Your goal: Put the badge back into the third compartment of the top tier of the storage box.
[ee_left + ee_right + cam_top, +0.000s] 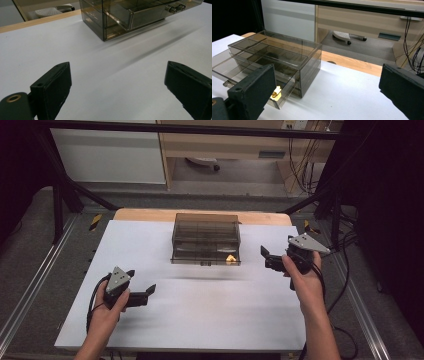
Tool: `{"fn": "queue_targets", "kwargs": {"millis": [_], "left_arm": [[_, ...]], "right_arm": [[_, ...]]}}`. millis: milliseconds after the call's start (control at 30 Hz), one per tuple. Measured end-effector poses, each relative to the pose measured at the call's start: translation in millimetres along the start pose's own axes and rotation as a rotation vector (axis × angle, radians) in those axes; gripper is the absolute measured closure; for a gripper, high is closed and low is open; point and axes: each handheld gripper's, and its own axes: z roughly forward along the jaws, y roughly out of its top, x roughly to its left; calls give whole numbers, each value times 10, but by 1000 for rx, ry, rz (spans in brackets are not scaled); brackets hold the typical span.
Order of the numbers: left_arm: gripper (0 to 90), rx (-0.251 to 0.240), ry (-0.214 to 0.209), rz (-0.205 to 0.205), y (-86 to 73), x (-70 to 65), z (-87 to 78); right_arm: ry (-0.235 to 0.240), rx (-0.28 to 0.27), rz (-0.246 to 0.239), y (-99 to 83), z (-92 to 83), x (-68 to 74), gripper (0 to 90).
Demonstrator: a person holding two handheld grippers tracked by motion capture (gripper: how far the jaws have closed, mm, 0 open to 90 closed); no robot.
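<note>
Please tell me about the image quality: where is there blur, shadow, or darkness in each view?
High view: dark outer edges, and a soft streaky shadow on the white table before the smoky drawer box. Left gripper view: the left claw looks soft, and long blurred shadow bands cross the table. Right gripper view: the right claw is blurred, with the upper left corner black.

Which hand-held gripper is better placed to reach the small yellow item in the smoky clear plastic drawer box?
Probably the right hand-held gripper: it hovers open beside the smoky clear plastic drawer box, near the small yellow item. The left hand-held gripper sits farther back.
</note>
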Motion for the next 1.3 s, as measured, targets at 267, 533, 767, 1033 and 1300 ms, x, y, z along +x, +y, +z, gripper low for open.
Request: {"fn": "queue_targets", "kwargs": {"millis": [267, 533, 767, 1033, 1300], "left_arm": [[72, -2, -2, 3, 3, -3, -3], [72, -8, 5, 3, 9, 2, -14], [72, -13, 5, 4, 13, -1, -20], [72, -14, 6, 4, 16, 4, -25], [72, -18, 6, 5, 18, 1, -26]], "right_arm": [[-10, 4, 9, -52, -53, -15, 14], [-16, 1, 15, -71, -102, -40, 16], [-8, 12, 23, -146, -133, -39, 15], [3, 16, 38, -233, -139, -35, 16], [11, 33, 47, -339, -127, -17, 17]]}}
